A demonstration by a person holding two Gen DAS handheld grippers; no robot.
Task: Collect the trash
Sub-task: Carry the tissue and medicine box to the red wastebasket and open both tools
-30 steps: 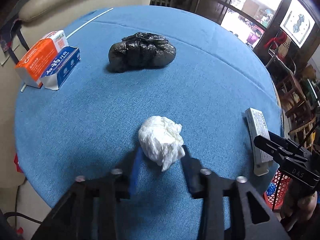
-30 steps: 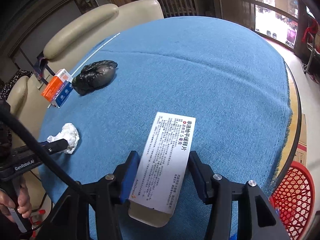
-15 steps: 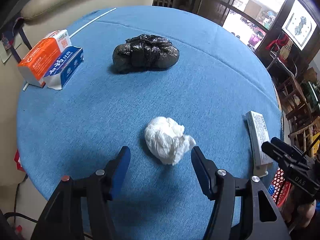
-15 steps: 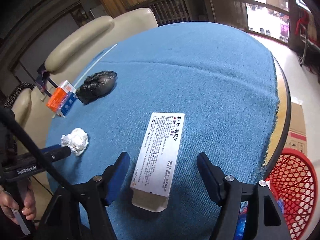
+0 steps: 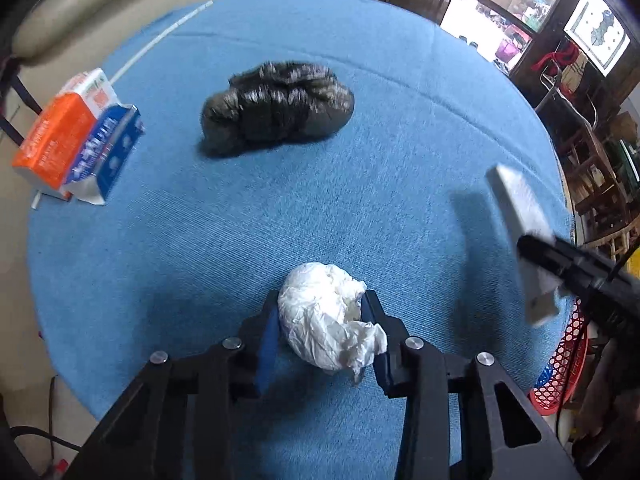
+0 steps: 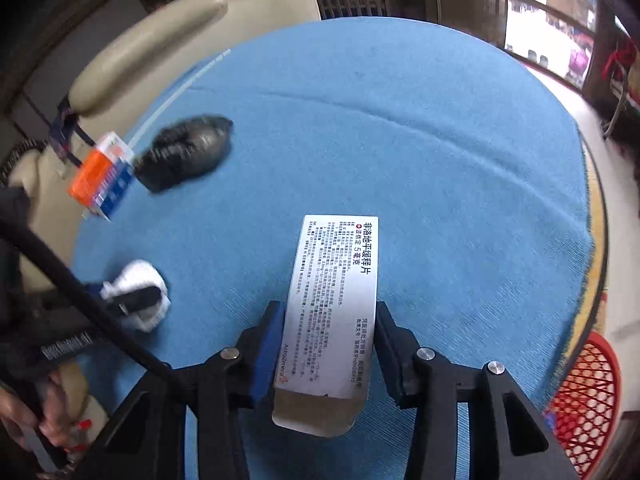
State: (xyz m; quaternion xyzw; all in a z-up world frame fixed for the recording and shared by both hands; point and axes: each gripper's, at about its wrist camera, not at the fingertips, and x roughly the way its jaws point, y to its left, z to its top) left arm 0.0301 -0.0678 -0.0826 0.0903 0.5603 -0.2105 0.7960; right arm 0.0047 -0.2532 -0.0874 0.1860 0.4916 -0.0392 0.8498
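Note:
My left gripper (image 5: 320, 332) is shut on a crumpled white paper ball (image 5: 326, 316) over the blue table's near edge. My right gripper (image 6: 326, 338) is shut on a flat silver medicine box (image 6: 334, 300) with printed text, lifted above the cloth. From the left wrist view the box (image 5: 520, 216) shows tilted up at the right, blurred. From the right wrist view the paper ball (image 6: 138, 290) sits in the left gripper's fingers at the left.
A round table with a blue cloth (image 5: 360, 168) bears a black plastic bag bundle (image 5: 276, 106) and an orange and blue carton pair (image 5: 76, 138) at the far left. A red mesh basket (image 6: 582, 396) stands on the floor at the right. A beige chair (image 6: 152, 48) stands behind.
Both grippers were open half a second ago. Now the left has closed on the paper ball and the right has closed on the medicine box and lifted it.

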